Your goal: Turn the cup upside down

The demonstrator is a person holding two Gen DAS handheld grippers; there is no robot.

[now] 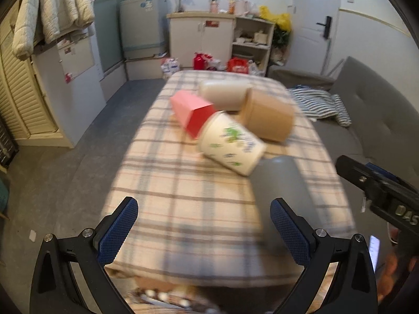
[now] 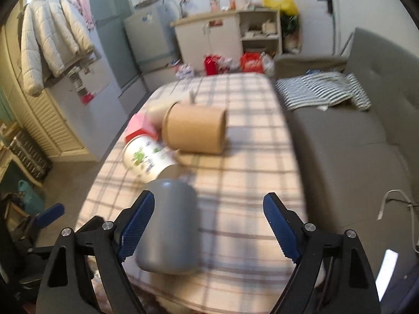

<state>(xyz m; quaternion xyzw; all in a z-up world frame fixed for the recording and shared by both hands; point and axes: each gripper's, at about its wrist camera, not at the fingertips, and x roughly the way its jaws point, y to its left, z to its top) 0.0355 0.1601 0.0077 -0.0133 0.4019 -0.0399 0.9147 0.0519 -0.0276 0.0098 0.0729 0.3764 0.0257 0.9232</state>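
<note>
A grey cup stands bottom-up near the front edge of the table with the plaid cloth; it also shows in the left wrist view. My right gripper is open, its left pad beside the cup, not holding it. My left gripper is open and empty above the table's front, left of the grey cup. A white printed cup, a brown cup, a red carton and a white cup lie on their sides in a cluster behind.
A grey sofa with striped cloth runs along the table's right side. Cabinets, a fridge and shelves stand at the back wall. Floor lies to the left. The right gripper's body shows at the left view's right edge.
</note>
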